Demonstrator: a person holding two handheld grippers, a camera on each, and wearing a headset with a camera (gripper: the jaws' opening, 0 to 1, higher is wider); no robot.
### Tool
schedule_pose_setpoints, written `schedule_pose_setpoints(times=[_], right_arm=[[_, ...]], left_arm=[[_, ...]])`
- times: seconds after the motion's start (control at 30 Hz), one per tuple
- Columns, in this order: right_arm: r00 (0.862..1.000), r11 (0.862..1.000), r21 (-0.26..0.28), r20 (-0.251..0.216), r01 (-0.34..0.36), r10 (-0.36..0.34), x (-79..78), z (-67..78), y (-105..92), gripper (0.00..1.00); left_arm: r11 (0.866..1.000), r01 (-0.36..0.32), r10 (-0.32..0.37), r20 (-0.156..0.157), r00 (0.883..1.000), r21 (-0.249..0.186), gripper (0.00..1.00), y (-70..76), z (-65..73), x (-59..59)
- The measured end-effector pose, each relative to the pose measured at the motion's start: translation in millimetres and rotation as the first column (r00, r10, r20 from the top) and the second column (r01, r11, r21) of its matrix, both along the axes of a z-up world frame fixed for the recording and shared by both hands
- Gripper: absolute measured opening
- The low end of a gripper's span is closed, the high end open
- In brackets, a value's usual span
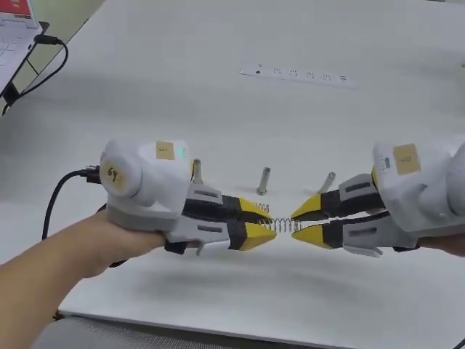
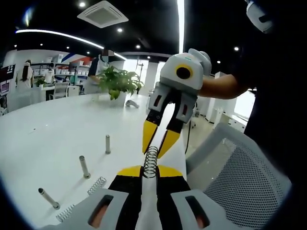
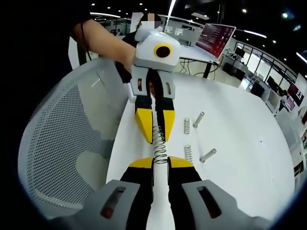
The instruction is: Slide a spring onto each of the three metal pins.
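A small coil spring (image 1: 283,224) hangs in the air between my two grippers, just above the white table (image 1: 218,109). My left gripper (image 1: 270,225) is shut on one end of it, and my right gripper (image 1: 294,222) is shut on the other, tip to tip. In the left gripper view the spring (image 2: 151,163) rises from my own jaws toward the right gripper's yellow fingers (image 2: 148,134). Three metal pins (image 1: 196,171) (image 1: 263,180) (image 1: 328,182) stand bare behind the grippers. Another spring (image 1: 262,209) lies on the table near the middle pin, and two loose springs (image 3: 186,125) (image 3: 188,153) lie by the pins.
A white power strip (image 1: 294,74) lies at the far side of the table. A laptop (image 1: 14,36) with a black cable (image 1: 54,58) sits at the far left corner. A grey mesh chair (image 3: 67,134) stands at the table's near edge, under the grippers.
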State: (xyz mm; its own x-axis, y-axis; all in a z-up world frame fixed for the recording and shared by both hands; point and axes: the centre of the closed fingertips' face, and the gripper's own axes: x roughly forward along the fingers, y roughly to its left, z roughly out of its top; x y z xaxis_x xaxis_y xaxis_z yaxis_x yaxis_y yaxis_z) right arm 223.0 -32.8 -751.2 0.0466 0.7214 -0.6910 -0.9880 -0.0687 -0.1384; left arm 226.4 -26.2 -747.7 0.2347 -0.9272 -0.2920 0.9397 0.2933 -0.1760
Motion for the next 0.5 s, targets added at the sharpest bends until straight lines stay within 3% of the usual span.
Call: schedule_pose_setpoints(times=[0.2, 0.37, 0.5], right_arm=[[1.0, 0.999, 0.046, -0.021, -0.015, 0.016, -5.0, 14.7, 7.8, 0.07], [0.999, 0.999, 0.049, -0.03, -0.01, 0.011, -3.7, 12.5, 10.3, 0.07], [0.999, 0.997, 0.072, -0.039, -0.002, 0.005, -3.8, 17.0, 11.6, 0.07]], left_arm=[[0.999, 0.015, -0.015, 0.003, 1.0, 0.035, 0.03, -0.4, -10.4, -1.5], [0.998, 0.027, -0.028, 0.015, 1.0, 0.056, 0.03, -1.3, -15.4, -0.9], [0.998, 0.035, -0.036, 0.017, 0.999, 0.049, 0.03, -1.7, -14.9, -0.5]])
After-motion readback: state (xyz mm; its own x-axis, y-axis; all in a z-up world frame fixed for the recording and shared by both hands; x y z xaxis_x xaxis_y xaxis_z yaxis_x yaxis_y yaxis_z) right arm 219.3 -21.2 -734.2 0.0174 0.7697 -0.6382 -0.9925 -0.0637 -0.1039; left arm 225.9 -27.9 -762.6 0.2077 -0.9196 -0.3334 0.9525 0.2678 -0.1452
